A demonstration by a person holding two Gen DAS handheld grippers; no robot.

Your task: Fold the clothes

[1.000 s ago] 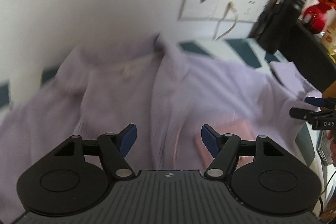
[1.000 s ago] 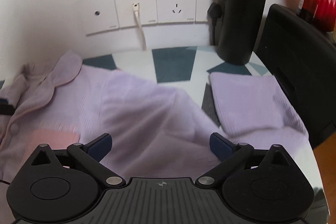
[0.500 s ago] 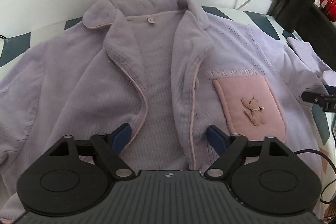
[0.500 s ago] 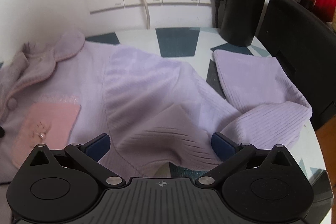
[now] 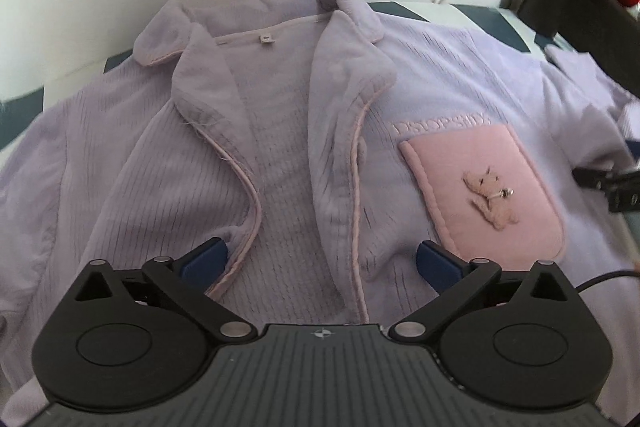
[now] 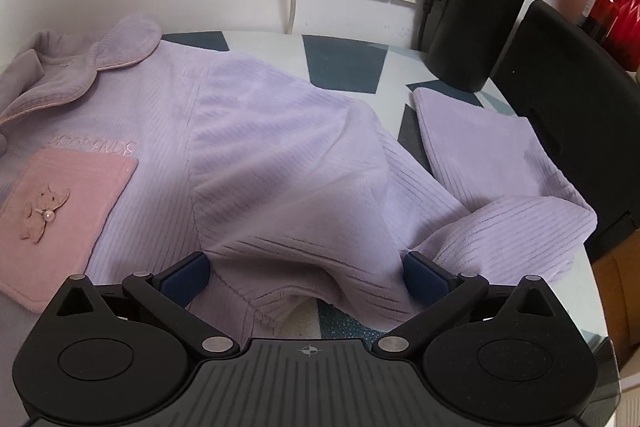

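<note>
- Table (image 6: pixel 344 67): patterned top; bears the whole load.
- Pyjama top (image 5: pixel 440 87): lilac, spread front-up and open across the table, collar at 12 o'clock. Judged soft, light and limp; ribbed fleece should grip well, not slip.
- Sleeve (image 6: pixel 500 227): bunched at 3 o'clock in the right view. Best holds, by judgement: cuff, shoulder seam or piped front edge.
- Pocket (image 5: pixel 480 187): pink, at 3 o'clock in the left view.
- Left gripper (image 5: pixel 320 259): jaws wide, empty, over the front opening.
- Right gripper (image 6: pixel 306 275): jaws wide, straddling a raised fold, nothing clamped.
</note>
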